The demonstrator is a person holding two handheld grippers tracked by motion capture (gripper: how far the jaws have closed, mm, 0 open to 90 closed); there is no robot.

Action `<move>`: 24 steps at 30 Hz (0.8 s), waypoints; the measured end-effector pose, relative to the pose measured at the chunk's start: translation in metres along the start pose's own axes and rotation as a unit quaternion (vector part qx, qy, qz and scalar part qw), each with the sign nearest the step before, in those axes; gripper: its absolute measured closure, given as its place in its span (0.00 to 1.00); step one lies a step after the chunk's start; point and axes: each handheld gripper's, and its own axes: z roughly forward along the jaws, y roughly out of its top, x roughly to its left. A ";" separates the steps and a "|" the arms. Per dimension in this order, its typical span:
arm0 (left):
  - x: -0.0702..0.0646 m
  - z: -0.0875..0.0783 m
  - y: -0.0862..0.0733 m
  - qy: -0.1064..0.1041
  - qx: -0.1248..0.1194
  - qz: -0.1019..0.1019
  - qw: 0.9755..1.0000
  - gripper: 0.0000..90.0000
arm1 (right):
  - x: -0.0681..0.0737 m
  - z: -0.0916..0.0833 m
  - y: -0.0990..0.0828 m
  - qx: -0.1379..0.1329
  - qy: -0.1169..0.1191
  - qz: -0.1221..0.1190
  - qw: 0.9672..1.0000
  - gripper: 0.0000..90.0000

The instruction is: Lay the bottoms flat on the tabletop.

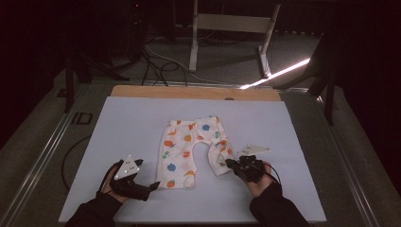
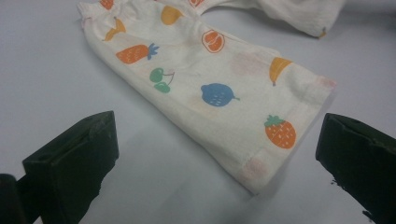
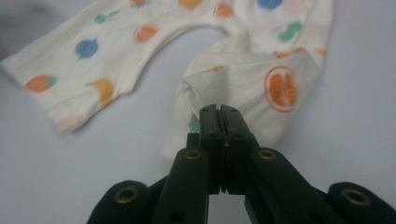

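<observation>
Shorts' [image 3: 261, 84] hem between right gripper's [image 3: 219, 114] jaws

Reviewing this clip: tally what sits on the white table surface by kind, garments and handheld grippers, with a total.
Fruit-print baby pants: 1
Handheld grippers: 2, the left gripper, jaws open beside one leg hem, and the right gripper, jaws shut on the other leg's hem
Total: 3

The little trousers [image 1: 191, 151] are soft, matt cream cloth with a fine knit grain and flat printed fruit, hems stitched. The tabletop [image 1: 123, 123] is smooth, matt pale sheet, with a bare wood strip along its far edge. The right claw [image 3: 219, 116] looks like matt black plastic with brass-coloured rivets.
</observation>
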 end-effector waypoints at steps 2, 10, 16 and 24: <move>0.000 0.000 0.000 0.000 0.000 0.000 1.000 0.00 | 0.002 -0.006 -0.005 0.000 -0.006 -0.001 1.000 0.99; 0.001 -0.001 0.000 0.000 0.001 0.000 1.000 0.00 | 0.000 -0.025 -0.018 -0.005 -0.015 0.012 1.000 0.98; 0.001 -0.001 0.000 0.001 -0.002 -0.003 1.000 0.00 | -0.005 -0.028 -0.034 0.018 -0.031 0.030 0.999 1.00; -0.001 0.002 0.000 -0.001 0.002 0.002 1.000 0.00 | -0.004 -0.033 -0.033 -0.016 -0.023 0.012 1.000 0.78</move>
